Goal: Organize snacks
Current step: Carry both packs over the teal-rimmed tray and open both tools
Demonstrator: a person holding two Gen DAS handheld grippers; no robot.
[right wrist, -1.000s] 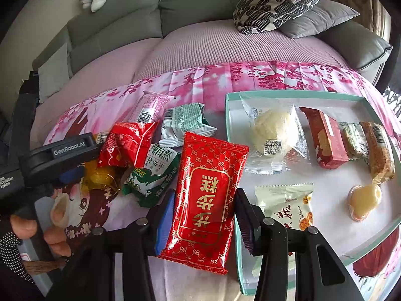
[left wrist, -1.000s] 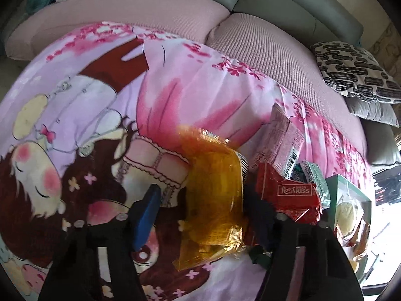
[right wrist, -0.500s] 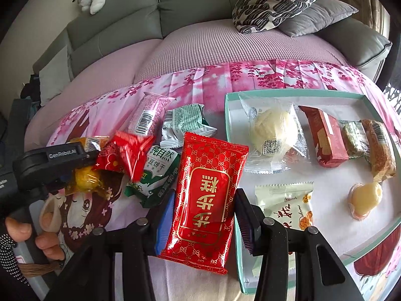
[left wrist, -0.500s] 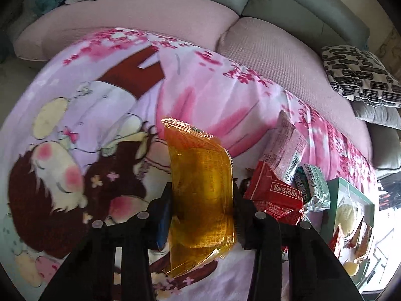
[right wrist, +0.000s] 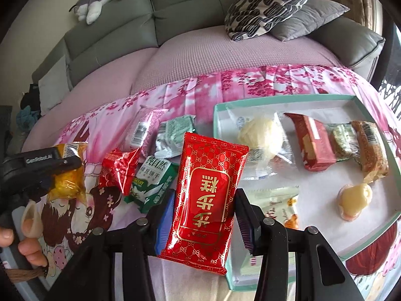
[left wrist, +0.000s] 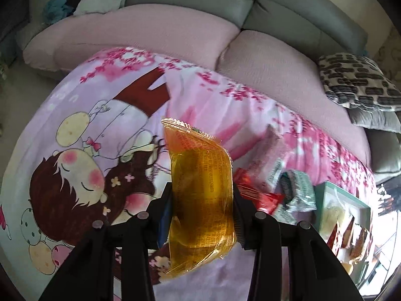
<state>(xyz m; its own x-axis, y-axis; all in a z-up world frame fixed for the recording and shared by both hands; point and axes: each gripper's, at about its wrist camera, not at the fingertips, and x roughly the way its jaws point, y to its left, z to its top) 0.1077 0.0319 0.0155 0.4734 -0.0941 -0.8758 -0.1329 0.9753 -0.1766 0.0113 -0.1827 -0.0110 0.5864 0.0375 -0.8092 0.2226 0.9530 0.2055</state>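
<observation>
The left hand-held gripper (left wrist: 203, 208) has just clamped and lifted a translucent amber snack packet (left wrist: 200, 200) for traying, while the right hand-held gripper (right wrist: 204, 215) grips a glossy red pouch (right wrist: 208, 188).

Amber see-through packet (left wrist: 203, 195) with fine print, clamped between black left gripper (left wrist: 202, 202) jaws, blue pad on one side. Red packet (right wrist: 206, 188) with gold lattice and gold characters in black right gripper (right wrist: 204, 215), blue pad one side, purple the other. Cloth (left wrist: 100, 130) is lilac-pink with magenta blossoms and a cartoon girl, brown hair, rosy cheeks. Tray (right wrist: 376, 235) has mint-green rim, white floor. In it: pale yellow bun in clear wrap (right wrist: 260, 135), dark red bar (right wrist: 313, 145), orange-brown bar (right wrist: 369, 150), yellowish jelly (right wrist: 354, 198). Loose: shiny red wrapper (right wrist: 120, 168), green-white biscuit pack (right wrist: 153, 183). Sofa (right wrist: 200, 0) grey-green, seat mauve; pillow (right wrist: 268, 2) cream with black dashes.
</observation>
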